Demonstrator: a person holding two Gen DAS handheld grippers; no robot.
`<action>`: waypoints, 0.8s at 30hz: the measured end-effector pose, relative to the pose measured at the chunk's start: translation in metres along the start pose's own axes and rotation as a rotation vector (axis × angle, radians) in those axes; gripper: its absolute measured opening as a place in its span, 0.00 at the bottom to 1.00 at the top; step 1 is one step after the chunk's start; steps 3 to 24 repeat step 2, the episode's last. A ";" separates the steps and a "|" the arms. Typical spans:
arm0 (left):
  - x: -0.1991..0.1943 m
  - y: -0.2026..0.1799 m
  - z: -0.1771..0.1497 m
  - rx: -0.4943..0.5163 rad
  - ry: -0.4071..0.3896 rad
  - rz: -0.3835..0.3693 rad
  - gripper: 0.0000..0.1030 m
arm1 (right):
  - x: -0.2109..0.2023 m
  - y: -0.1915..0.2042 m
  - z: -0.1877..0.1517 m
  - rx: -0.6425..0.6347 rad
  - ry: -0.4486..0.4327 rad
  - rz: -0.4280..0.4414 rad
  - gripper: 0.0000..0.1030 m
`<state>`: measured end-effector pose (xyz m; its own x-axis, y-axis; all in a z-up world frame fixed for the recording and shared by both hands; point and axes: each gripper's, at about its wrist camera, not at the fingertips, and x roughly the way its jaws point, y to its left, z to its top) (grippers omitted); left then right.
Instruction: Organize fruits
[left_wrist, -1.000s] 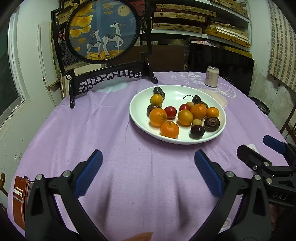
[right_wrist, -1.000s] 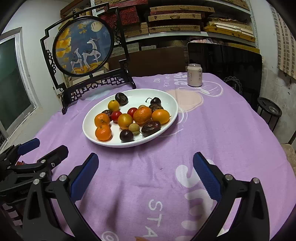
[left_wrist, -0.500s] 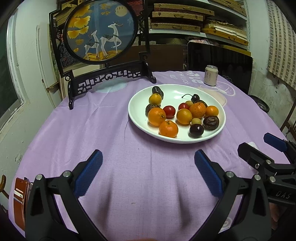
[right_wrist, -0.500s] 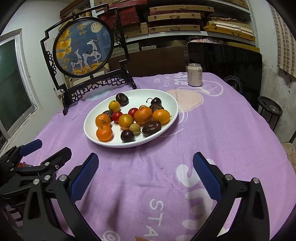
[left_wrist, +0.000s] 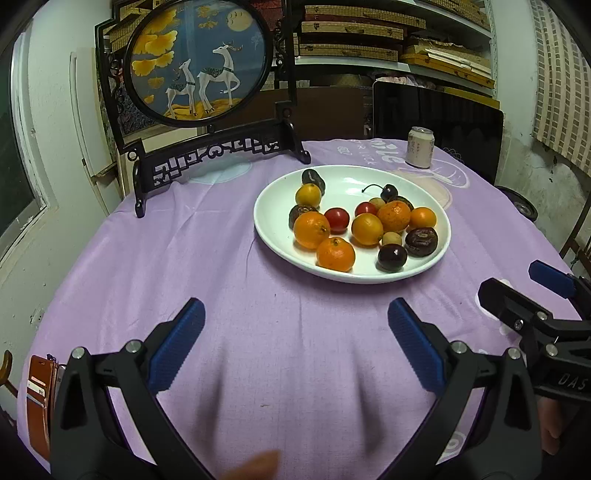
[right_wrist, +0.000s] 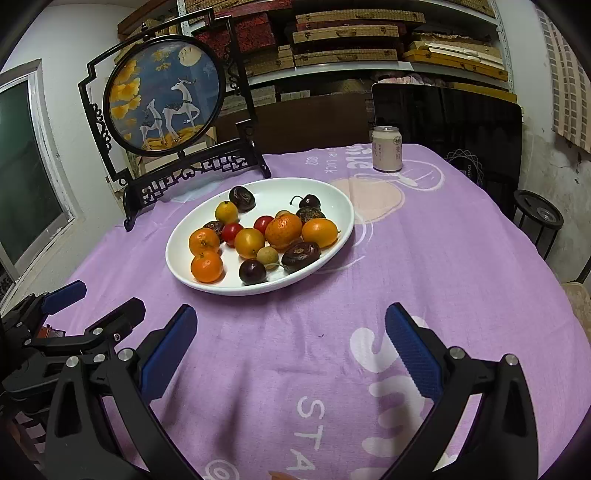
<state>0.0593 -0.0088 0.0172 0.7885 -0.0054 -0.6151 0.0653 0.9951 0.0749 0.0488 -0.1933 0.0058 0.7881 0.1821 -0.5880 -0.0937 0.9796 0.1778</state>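
Both grippers hang low over the purple cloth, w/ nothing between the fingers. The left gripper is spread wide, blue pads well apart, empty. The right gripper stands the same way: wide gape, nothing held. They sit side by side, the right one showing at the right edge of the left wrist view, so prob. a rest or ready pose, not a grasp.

The fruits are all in the white plate, straight ahead of the left fingers and ahead-left of the right ones, well beyond both sets of tips. No fruit on the cloth that I can see. In the plate it's a mix: mandarins nearest the fingers, e.g. one at the near rim, a dark plum-like one beside it, cherry tomatoes mid-plate, a stemmed cherry and another dark fruit at the far side. Kinds are loosely mingled, not grouped.

That fits two readings: fruit gathered into the plate and the job about done, or a plateful waiting to be sorted by kind. Can't tell which from here.

A drink can and the framed deer screen stand beyond the plate, far from either gripper, so not in the way.
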 end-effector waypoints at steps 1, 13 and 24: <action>0.000 0.000 0.000 0.001 -0.001 0.001 0.98 | 0.000 0.000 0.000 -0.001 0.000 0.000 0.99; 0.000 0.000 0.000 0.002 -0.001 0.001 0.98 | 0.000 0.000 0.000 0.000 0.000 0.000 0.99; 0.000 0.000 0.000 0.002 -0.001 0.001 0.98 | 0.000 0.000 0.000 0.000 0.000 0.000 0.99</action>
